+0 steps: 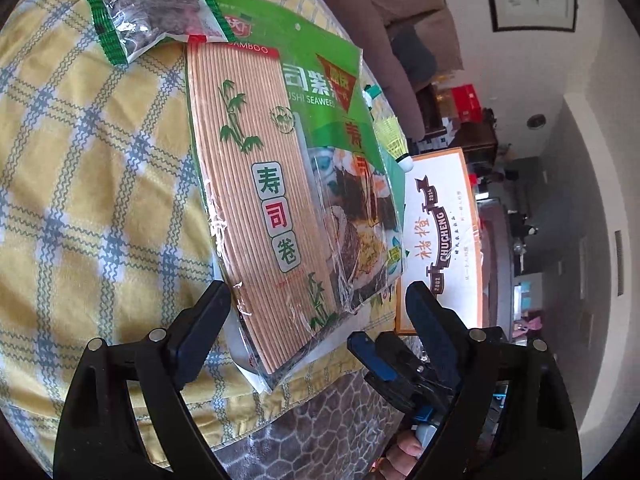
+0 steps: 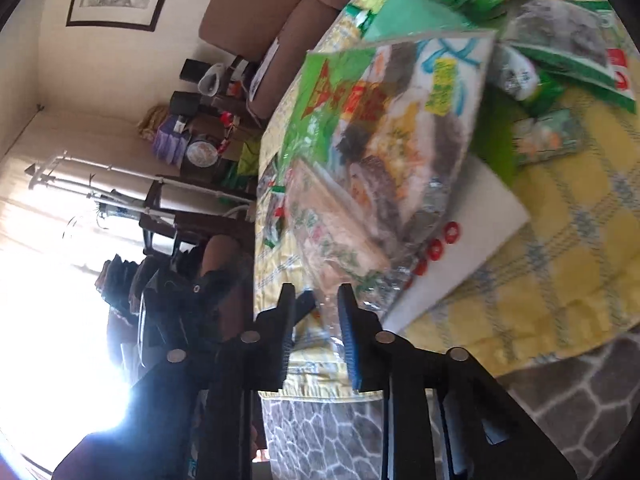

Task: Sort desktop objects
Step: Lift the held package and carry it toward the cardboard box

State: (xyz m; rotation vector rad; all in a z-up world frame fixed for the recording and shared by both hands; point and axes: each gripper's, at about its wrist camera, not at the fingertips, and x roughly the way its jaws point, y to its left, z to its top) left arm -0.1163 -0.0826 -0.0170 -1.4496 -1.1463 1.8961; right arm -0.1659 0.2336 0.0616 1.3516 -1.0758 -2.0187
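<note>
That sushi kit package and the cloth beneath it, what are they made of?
The sushi kit package looks like glossy clear plastic film, crinkled and glinting, over a mat of thin pale slats, probably bamboo as printed. The tablecloth seems matte woven fabric: checked, softly rumpled.

Bright daylight in both views, window (image 2: 60,340) blown out to white glare at the right wrist view's lower left, motion blur smearing that view's sushi seaweed pack (image 2: 384,152) (left wrist view sharper), heavy fisheye bending, dark vignette corners.
</note>
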